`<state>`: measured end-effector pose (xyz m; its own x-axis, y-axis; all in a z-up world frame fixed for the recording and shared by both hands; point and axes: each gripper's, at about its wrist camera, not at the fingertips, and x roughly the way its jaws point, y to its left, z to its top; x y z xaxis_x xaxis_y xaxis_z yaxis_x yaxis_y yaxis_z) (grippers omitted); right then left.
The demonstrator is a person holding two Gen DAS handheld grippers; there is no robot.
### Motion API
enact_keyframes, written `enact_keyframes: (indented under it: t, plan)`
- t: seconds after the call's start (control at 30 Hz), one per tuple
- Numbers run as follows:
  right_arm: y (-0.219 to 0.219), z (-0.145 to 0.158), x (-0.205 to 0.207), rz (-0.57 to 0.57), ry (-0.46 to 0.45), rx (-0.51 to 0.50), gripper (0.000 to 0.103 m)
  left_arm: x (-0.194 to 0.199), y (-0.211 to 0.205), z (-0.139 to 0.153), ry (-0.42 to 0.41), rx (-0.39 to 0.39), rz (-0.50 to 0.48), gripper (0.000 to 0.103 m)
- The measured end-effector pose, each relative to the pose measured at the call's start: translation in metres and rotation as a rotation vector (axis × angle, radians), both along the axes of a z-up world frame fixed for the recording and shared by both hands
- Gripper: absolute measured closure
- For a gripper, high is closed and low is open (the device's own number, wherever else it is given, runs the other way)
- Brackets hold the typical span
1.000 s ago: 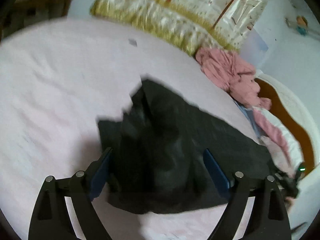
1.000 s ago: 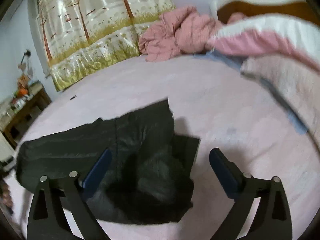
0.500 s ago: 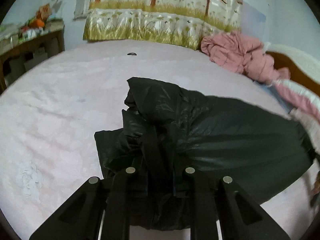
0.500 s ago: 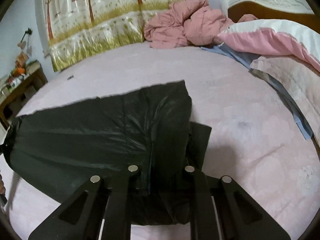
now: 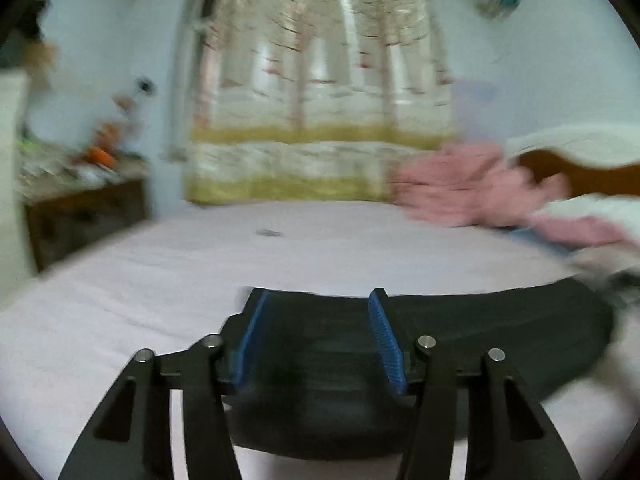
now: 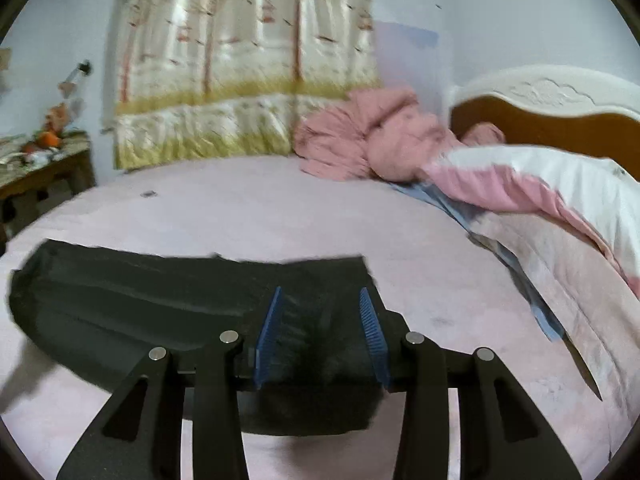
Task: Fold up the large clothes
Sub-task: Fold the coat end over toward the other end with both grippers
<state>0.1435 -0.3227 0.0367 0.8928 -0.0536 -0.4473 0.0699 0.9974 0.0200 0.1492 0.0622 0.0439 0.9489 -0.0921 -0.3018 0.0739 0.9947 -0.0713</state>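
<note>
Going left to right: there's a cluttered wooden side table (image 6: pixel 48 168) by the wall, then the tree-print curtain (image 6: pixel 244 60) behind the bed. The black garment (image 6: pixel 160 312) lies spread flat on the pink bedsheet (image 6: pixel 240 216), a long dark strip running across the near part of the bed.

The left gripper (image 5: pixel 318 336) is over its left end. Its jaws have just been opening again and the blue pads stand apart with the fabric lying under them, not pinched, so it's released.

Same deal with the right gripper (image 6: pixel 320 334) at the garment's right end: jaws just opened back up, pads clear of the cloth, nothing held.

Further right there's a crumpled pink jacket (image 6: pixel 372 136) against the curtain, then a pink and white duvet (image 6: pixel 540 196) in front of the headboard (image 6: pixel 560 120). The left view is pretty blurry.
</note>
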Motion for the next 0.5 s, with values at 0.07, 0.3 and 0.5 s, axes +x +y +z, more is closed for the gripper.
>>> enact_keyframes:
  t: [0.07, 0.3, 0.5]
  plan:
    - [0.002, 0.002, -0.011, 0.081, 0.024, 0.074, 0.064, 0.003, -0.013, -0.002, 0.089, -0.13, -0.142, 0.075]
    - [0.029, -0.013, -0.001, 0.239, 0.158, 0.197, 0.098, 0.018, -0.092, -0.035, 0.294, -0.236, -0.413, 0.095]
    - [0.038, -0.022, 0.017, 0.292, 0.262, 0.273, 0.102, 0.049, -0.12, -0.077, 0.51, -0.324, -0.42, 0.097]
